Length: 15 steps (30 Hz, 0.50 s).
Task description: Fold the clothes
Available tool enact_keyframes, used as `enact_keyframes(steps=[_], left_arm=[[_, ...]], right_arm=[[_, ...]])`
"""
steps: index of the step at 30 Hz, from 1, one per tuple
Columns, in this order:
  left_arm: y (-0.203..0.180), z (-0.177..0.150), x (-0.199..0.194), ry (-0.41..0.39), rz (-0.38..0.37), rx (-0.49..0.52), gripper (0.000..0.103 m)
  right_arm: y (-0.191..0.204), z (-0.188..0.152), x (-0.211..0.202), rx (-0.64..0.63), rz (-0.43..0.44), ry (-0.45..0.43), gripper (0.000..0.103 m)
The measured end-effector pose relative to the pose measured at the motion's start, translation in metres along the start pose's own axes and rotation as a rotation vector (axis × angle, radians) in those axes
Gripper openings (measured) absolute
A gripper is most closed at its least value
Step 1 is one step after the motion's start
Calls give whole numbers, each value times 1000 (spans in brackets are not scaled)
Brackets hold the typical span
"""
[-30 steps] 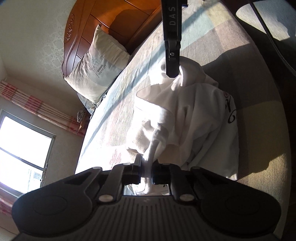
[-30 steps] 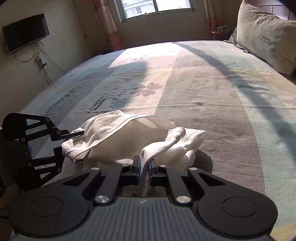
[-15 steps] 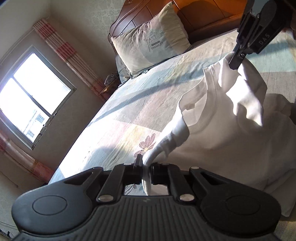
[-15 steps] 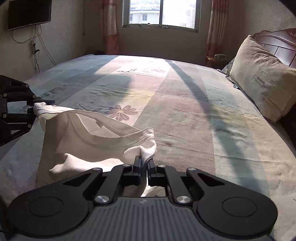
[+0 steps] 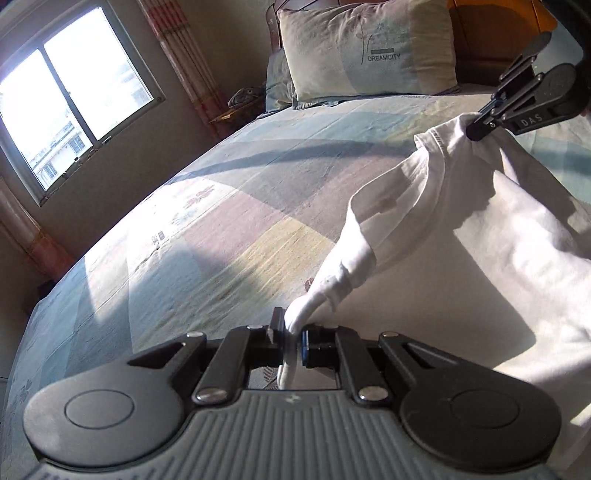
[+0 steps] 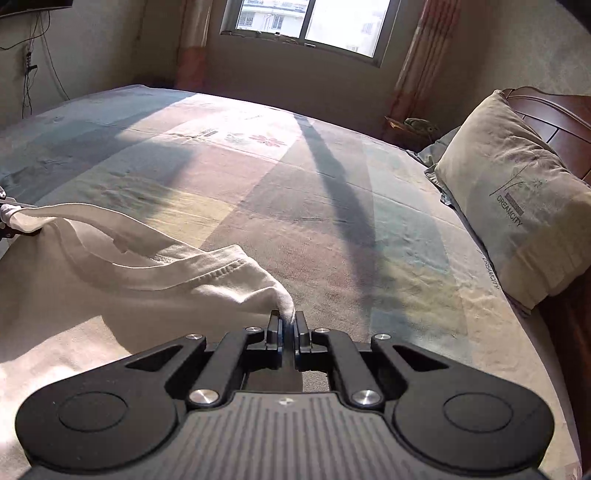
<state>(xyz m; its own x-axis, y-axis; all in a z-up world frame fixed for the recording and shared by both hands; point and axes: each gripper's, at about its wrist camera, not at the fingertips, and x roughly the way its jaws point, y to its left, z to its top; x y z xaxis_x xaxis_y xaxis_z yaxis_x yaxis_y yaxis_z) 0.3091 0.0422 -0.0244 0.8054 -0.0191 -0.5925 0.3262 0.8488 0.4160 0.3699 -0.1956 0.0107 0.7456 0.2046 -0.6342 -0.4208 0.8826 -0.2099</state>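
Pinching a white shirt point(image 5: 480, 258) between them, both claws clamp it above the bed point(image 6: 332, 206).

The shirt point(image 5: 480, 236) hangs over the bed point(image 5: 229, 229), stretched between the left claw point(image 5: 293, 334) and the right claw point(image 6: 286, 326). The pillow point(image 6: 517, 221) sits on the bed against the headboard point(image 6: 554, 110). The window point(image 6: 306, 22) is behind the bed's far side.
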Motion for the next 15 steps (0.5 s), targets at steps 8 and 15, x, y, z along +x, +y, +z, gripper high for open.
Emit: enact_keyframes(steps=[8, 15], left_arm=[[33, 9, 57, 63, 11, -146, 8], [44, -8, 108, 203, -22, -299, 18]], right_arm=[[4, 36, 75, -36, -63, 21, 9], [10, 31, 131, 33, -40, 99, 10]])
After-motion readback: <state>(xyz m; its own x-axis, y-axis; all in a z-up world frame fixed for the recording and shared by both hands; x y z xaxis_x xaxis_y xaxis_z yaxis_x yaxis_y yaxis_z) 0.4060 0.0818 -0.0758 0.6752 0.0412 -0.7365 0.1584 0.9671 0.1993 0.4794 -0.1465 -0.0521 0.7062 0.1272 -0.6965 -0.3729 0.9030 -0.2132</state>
